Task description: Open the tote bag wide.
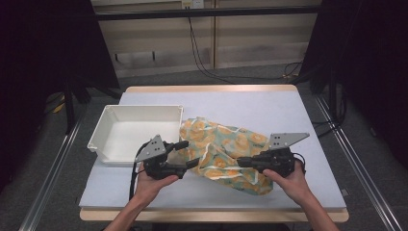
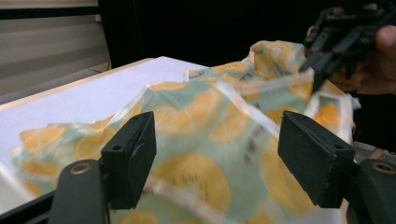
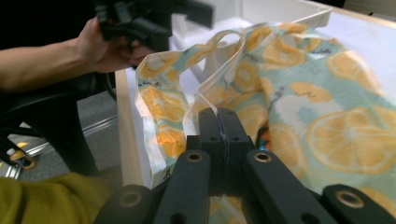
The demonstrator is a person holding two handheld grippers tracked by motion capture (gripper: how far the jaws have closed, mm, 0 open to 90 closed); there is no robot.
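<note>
The bag [image 1: 226, 155], a thin plastic one printed with orange slices on pale green, lies crumpled near the front edge of the table [image 1: 269, 108], toward its middle, and we have it in hand on one side only. Nearest us, the right gripper [image 1: 244, 162] has its jaws pressed together on a fold of the bag's film, close by the white handle loop [image 3: 229, 39], as the right gripper view shows plainly. The left gripper [image 1: 186, 155] stands at the bag's other end with its jaws spread wide and nothing between the pads; the film lies just beyond them. We judge this to be the step of taking hold of the bag with both tools, perhaps to open or lift it. Next, the left jaws should close on an edge of film. Farther back, at the table's left edge, sits the white tray [image 1: 103, 126], its near corner touching the bag.
</note>
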